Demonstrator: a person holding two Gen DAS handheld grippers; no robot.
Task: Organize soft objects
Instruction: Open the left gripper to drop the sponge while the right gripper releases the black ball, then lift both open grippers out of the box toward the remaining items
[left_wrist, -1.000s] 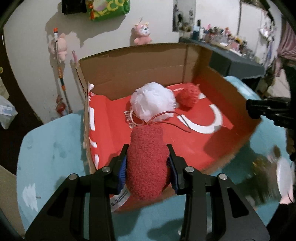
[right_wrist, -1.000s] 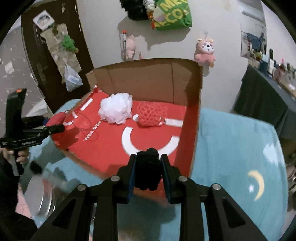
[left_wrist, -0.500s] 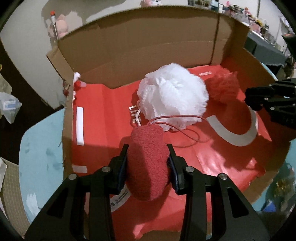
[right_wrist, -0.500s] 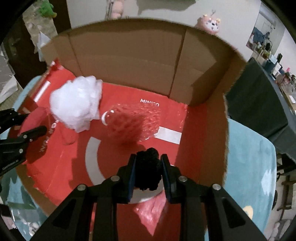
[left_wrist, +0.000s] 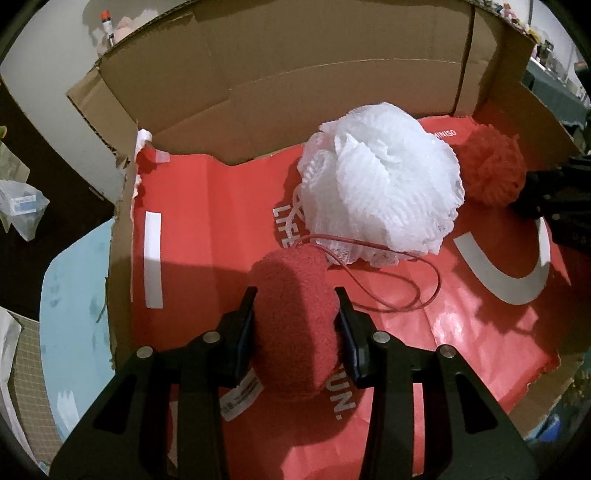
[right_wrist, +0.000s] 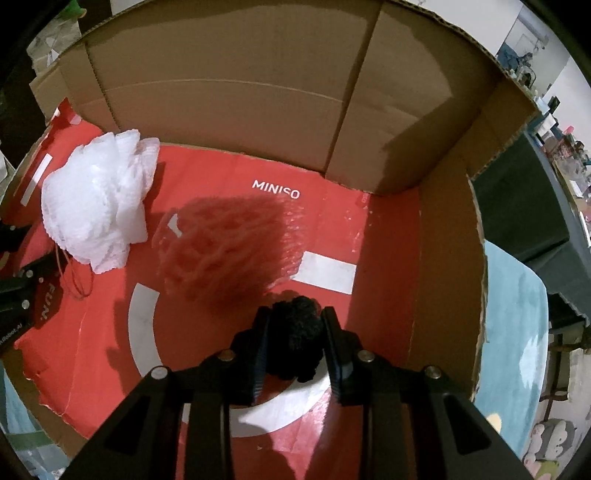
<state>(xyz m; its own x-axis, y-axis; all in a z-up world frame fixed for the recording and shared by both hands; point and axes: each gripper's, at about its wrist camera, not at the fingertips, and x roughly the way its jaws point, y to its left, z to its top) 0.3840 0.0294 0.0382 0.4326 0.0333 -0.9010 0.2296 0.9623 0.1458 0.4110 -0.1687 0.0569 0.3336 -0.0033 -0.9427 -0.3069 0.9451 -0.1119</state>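
Because it is all soft and light, the cardboard box (left_wrist: 280, 92) already keeps a white mesh puff (left_wrist: 384, 184); the left tongs (left_wrist: 295, 317) squeeze a red plush sponge (left_wrist: 295, 317) at its middle above the floor of the box, and the right tongs (right_wrist: 293, 343) pinch a black pompom (right_wrist: 293, 343).

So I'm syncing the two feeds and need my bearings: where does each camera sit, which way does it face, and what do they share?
Left wrist: sits on the left hand-held gripper, faces into the cardboard box; its fingers clamp a red sponge.
Right wrist: sits on the right hand-held gripper, faces the box's right corner; its fingers clamp a black pom-pom.
Shared: the white bath pouf, the red pouf and the box's red liner.
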